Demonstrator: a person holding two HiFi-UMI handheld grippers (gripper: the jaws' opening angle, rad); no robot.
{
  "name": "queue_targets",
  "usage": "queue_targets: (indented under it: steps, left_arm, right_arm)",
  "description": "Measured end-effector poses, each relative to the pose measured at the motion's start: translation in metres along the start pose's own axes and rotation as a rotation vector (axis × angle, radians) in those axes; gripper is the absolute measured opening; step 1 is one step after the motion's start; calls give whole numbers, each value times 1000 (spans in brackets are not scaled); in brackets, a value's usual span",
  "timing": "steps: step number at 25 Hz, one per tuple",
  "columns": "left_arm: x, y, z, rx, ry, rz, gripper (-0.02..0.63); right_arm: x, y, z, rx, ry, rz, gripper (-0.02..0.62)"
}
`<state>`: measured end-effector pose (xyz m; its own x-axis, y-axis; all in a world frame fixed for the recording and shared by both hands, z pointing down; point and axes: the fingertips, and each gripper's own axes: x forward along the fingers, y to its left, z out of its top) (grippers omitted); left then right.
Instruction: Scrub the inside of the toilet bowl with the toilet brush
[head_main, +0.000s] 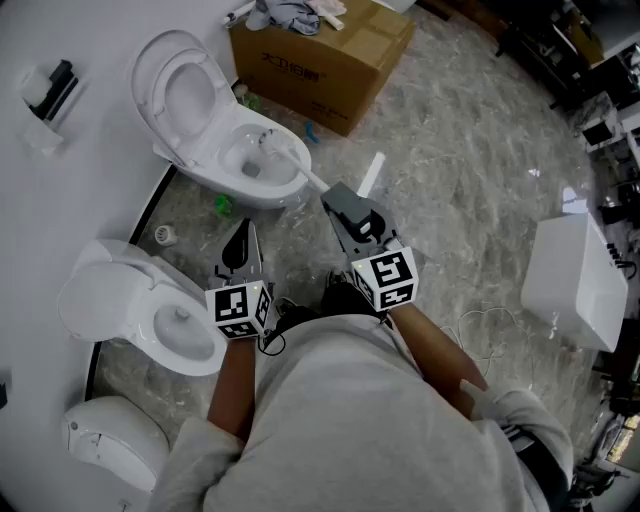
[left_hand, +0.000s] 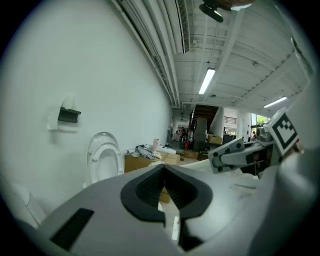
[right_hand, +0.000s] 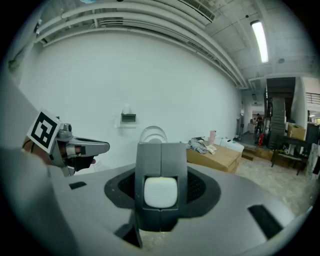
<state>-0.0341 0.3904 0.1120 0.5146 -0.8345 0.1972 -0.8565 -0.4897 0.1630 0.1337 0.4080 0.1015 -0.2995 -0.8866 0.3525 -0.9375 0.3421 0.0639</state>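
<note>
A white toilet (head_main: 292, 186) with its lid up (head_main: 172, 85) stands against the wall. The toilet brush (head_main: 272, 143) has its head down in the bowl, and its white handle (head_main: 309, 177) slants back to my right gripper (head_main: 335, 202), which is shut on it. In the right gripper view the handle's white end (right_hand: 160, 192) sits clamped between the jaws of that gripper (right_hand: 160, 149), with the raised lid (right_hand: 153, 135) beyond. My left gripper (head_main: 243, 236) hovers over the floor left of it, shut and empty, its pads (left_hand: 150, 186) meeting.
A second toilet (head_main: 118, 300) and a third (head_main: 108, 436) stand at lower left by the wall. A cardboard box (head_main: 330, 62) with rags sits behind the toilet. A white box (head_main: 575, 280) is at right. Small green items (head_main: 222, 204) lie on the marble floor.
</note>
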Motion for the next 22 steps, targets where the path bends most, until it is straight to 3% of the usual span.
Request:
queue_targets:
  steps: [11, 22]
  left_arm:
    - [-3, 24, -22, -52, 32, 29, 9]
    - [79, 66, -34, -61, 103, 91, 9]
  right_arm:
    - [18, 4, -9, -14, 58, 21, 167]
    - [110, -37, -18, -8, 127, 98, 167]
